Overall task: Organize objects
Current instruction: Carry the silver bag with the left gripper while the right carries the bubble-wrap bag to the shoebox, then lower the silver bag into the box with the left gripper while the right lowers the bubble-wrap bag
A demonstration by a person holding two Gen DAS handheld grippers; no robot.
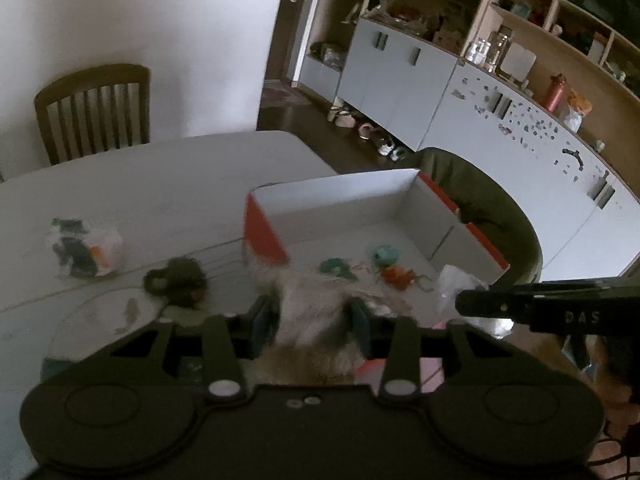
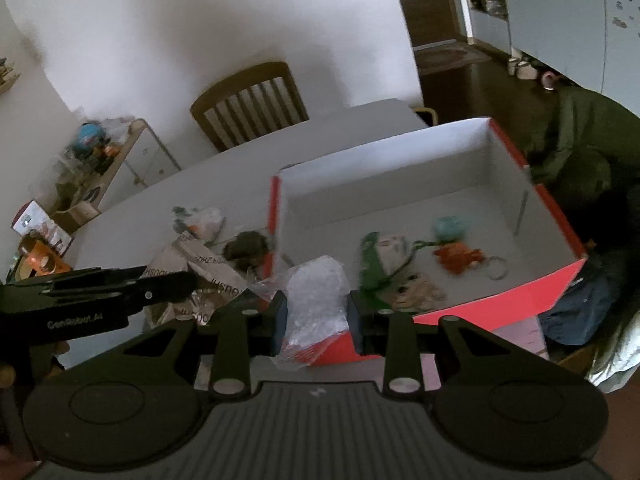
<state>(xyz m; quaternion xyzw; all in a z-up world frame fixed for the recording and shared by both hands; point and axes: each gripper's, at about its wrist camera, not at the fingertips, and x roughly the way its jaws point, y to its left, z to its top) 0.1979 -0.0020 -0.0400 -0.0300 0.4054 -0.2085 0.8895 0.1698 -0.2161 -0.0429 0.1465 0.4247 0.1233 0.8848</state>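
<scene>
You've got a few bits in the red box (image 2: 560,280) already, w/ your left gripper (image 1: 312,316) clamped on a fluffy pale toy (image 1: 316,304) and right gripper (image 2: 318,316) pinching a clear plastic bag (image 2: 316,304) at its near wall, but the dark furry toy (image 2: 246,248) & wrapped packet (image 2: 200,220) left of the box aren't in yet.

Left gripper (image 1: 314,320): matte black body showing two round recessed discs, silver pivot pins, dark blue-grey pads (image 1: 262,320); white "DAS" lettering showing on black side bar. Right gripper (image 2: 318,316): same black linkage, ribbed grey top plate, blue pads (image 2: 280,316); "GenRobot.AI" marking appearing on neighbouring black bar.
</scene>
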